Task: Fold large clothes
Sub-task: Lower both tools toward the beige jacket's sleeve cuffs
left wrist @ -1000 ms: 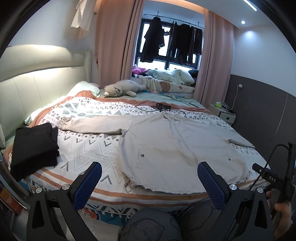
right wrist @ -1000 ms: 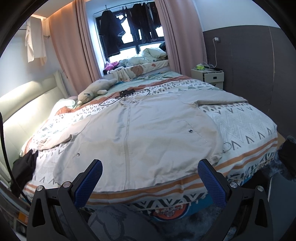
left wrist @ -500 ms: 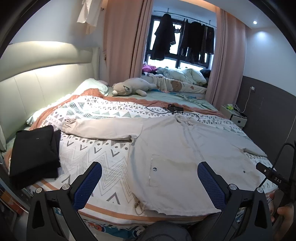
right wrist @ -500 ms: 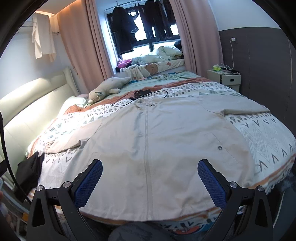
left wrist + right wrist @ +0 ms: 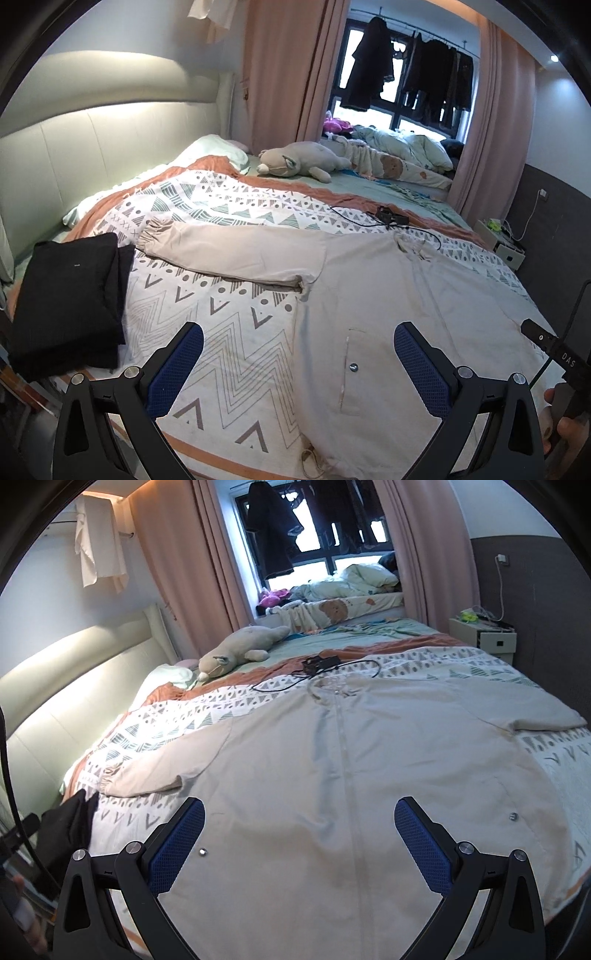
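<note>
Left wrist view looks over a bed (image 5: 229,354) with a zigzag-patterned cover, where a large beige jacket (image 5: 406,295) lies spread flat, front up, its hem at the near edge and its collar toward the far side; one long sleeve (image 5: 229,254) stretches out toward the headboard side, ending just beside a folded black garment (image 5: 70,291) at the near corner. The left gripper (image 5: 297,363) hangs above the jacket's side seam with its jaws spread wide and nothing between them. In the right wrist view the right gripper (image 5: 299,843) is likewise released and empty, poised over the jacket's lower front beside the centre zip (image 5: 341,760). No fold has been made yet, by my judgement. A grab at the hem may take only the top layer, or pinch the bed cover with it and drag the pattern cloth up. The black cable (image 5: 332,672) and charger lying against the collar could be caught when the top is folded down. The drawcord (image 5: 308,458) dangling at the hem might snag. The only writing readable is "DAS" on the black handle (image 5: 565,360) at the right edge.
</note>
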